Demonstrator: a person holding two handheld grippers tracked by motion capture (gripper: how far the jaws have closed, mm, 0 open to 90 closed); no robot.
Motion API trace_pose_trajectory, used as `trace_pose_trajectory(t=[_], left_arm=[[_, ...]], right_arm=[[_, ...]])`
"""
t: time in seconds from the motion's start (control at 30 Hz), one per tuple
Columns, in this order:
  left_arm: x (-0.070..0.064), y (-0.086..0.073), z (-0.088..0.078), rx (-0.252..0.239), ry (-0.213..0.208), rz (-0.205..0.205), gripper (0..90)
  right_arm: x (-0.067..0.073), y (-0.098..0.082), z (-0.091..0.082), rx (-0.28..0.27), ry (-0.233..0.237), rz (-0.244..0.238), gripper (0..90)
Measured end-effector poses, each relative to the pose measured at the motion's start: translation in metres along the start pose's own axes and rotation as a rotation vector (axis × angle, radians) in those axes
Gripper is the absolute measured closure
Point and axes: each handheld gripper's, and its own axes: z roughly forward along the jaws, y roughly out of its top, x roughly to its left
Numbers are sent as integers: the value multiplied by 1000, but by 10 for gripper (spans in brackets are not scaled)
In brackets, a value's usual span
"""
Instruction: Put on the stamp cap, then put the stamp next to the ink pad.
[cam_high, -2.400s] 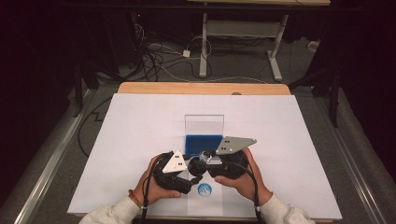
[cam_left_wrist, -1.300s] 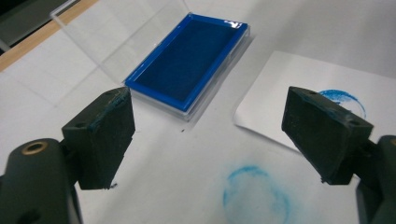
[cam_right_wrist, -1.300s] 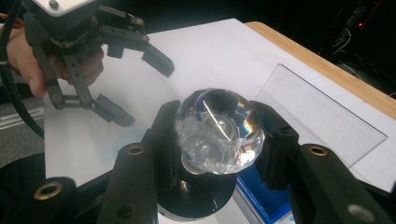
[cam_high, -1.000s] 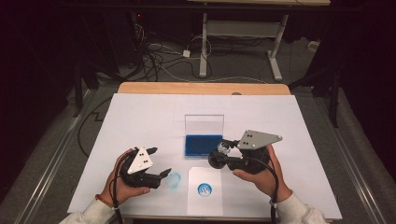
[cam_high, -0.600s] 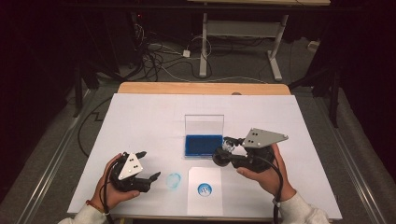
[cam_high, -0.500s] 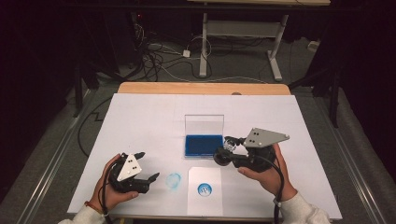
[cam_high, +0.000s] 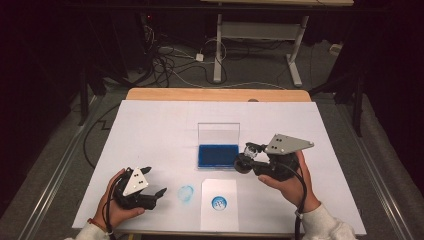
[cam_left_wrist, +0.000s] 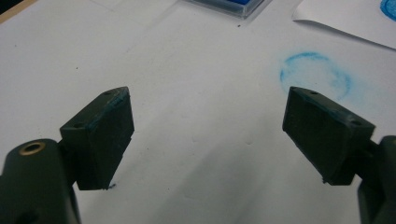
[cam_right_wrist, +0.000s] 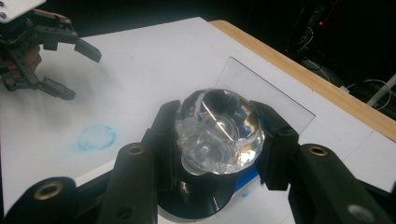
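Since the earlier frames the two hands have drawn apart: the left tool (cam_high: 159, 196) has slid out to the near left of the tabletop (cam_high: 150, 130) and sunk lower, while the right tool (cam_high: 243, 161) has kept its place beside the ink pad (cam_high: 218, 155).

Seen in the right gripper view, the right tool (cam_right_wrist: 219, 140) is clenched on a stamp (cam_right_wrist: 219, 133). Its black pads press the two sides of a clear, faceted handle that looks like cut glass or acrylic, rounded like a knob, glinting with small rainbow flecks. Below the handle sits a round black base. The stamp's long axis runs from base to handle and lies roughly level, with the base end toward the ink pad in the high view.

In the left gripper view the left tool (cam_left_wrist: 208, 135) stands released, its flat matte-black pads wide apart with nothing between them, low over the white sheet.

Just ahead of it lies a smudged blue ring (cam_left_wrist: 315, 74) of ink on the tabletop. Beside the ring rests a small white card (cam_high: 219, 205) bearing a round blue print (cam_high: 218, 202). The ink pad is a shallow square tray of deep blue with its clear lid (cam_high: 218, 134) standing upright behind it.
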Motion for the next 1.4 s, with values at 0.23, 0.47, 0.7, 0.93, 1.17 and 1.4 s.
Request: trace_pose_trajectory(t=[0.23, 0.47, 0.7, 0.93, 1.17, 1.4], left_arm=[[2, 0, 1, -8, 4, -19, 163], [1, -1, 1, 3, 0, -22, 163], [0, 0, 1, 4, -4, -20, 163], [0, 0, 0, 6, -8, -19, 163], [2, -1, 0, 8, -9, -26, 163], [1, -1, 1, 14, -14, -22, 163]], right_arm=[[-12, -1, 3, 5, -36, 12, 574], [-27, 7, 2, 15, -81, 15, 574], [-42, 12, 6, 62, -113, 10, 574], [-56, 3, 23, 120, -142, 31, 574], [-62, -13, 45, 183, -150, 59, 574], [-64, -28, 63, 234, -170, 64, 574]])
